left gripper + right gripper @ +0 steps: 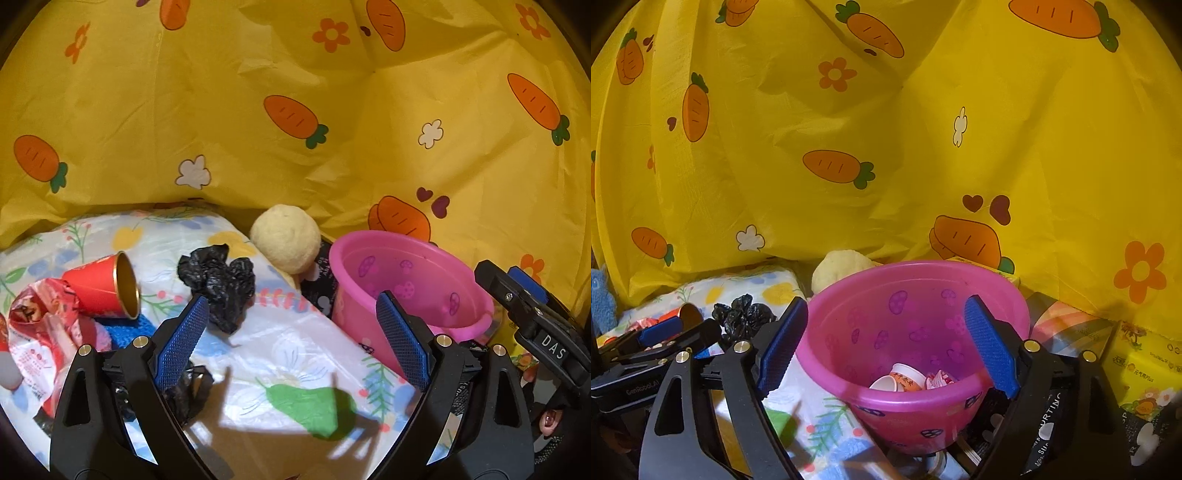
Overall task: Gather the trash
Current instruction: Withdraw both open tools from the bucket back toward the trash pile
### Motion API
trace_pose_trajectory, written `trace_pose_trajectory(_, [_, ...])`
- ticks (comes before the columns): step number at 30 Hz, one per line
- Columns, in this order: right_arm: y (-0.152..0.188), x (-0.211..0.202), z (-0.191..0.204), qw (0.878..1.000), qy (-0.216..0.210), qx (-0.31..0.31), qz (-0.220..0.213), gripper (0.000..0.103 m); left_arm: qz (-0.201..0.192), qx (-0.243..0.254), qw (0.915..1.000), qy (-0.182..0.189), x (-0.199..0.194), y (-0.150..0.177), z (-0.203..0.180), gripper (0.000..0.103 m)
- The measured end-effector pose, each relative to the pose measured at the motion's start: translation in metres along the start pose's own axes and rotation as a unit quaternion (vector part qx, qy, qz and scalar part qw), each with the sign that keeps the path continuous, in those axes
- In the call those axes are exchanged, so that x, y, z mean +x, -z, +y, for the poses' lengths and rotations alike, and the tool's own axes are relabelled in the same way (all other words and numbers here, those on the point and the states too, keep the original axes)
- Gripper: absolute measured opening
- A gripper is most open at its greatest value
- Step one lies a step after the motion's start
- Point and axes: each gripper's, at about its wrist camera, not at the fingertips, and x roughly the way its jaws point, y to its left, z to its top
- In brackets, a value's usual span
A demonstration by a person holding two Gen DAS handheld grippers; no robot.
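1. Right now the left gripper (291,332) is hanging over the flowered sheet (295,343) with its blue pads spread wide and nothing lying between them.
2. Just past its left fingertip, a crumpled black plastic bag (221,284) is sitting on the sheet, apart from the pads.
3. Further left, a red paper cup (107,288) with a gold inside is lying on its side, its mouth facing right, leaning against a crinkled red wrapper (40,321).
4. A second scrap of black plastic (188,387) is showing low down, partly hidden behind the left finger.
5. The right gripper (886,343) is standing wide too, its pads sitting in front of the two sides of the pink bucket (916,288) and gripping nothing.
6. Inside that bucket, small white cups (901,380) and bits of wrapper are lying at the bottom.
7. A pale yellow plush ball (286,238) is resting behind the bucket, against the yellow carrot-print cloth (295,110) that is filling the background.
8. To the right of the bucket, a yellow tissue pack (1145,373) is sitting at the edge of the right wrist view.
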Motion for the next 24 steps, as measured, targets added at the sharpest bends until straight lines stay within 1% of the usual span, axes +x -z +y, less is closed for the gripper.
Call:
trace_pose_trajectory(3, [0.004,-0.005,0.008,1.000,-0.003,-0.009,0.005,0.090,-0.001,-0.006,0.9998,-0.019,-0.014,0.003,0.008,0.093])
trace_pose_trajectory(5, [0.007,-0.010,0.013,1.000,0.000,-0.015,0.003,0.096,-0.002,-0.006,0.9995,-0.031,-0.022,0.006,0.012,0.093])
trace_pose_trajectory(6, [0.008,-0.012,0.016,1.000,0.001,-0.017,0.002,0.097,-0.003,-0.006,0.9993,-0.036,-0.027,0.007,0.015,0.093])
trace_pose_trajectory(13, [0.016,-0.027,0.033,1.000,0.007,-0.029,-0.005,0.097,-0.010,-0.012,0.9982,-0.058,-0.056,0.017,0.027,0.093])
trace_pose_trajectory(17, [0.021,-0.037,0.047,0.999,0.008,-0.048,-0.012,0.097,-0.014,-0.014,0.9972,-0.073,-0.073,0.023,0.035,0.093])
trace_pose_trajectory(24, [0.029,-0.056,0.070,0.998,-0.016,-0.055,-0.015,0.097,-0.025,-0.015,0.9943,-0.103,-0.104,0.035,0.049,0.093])
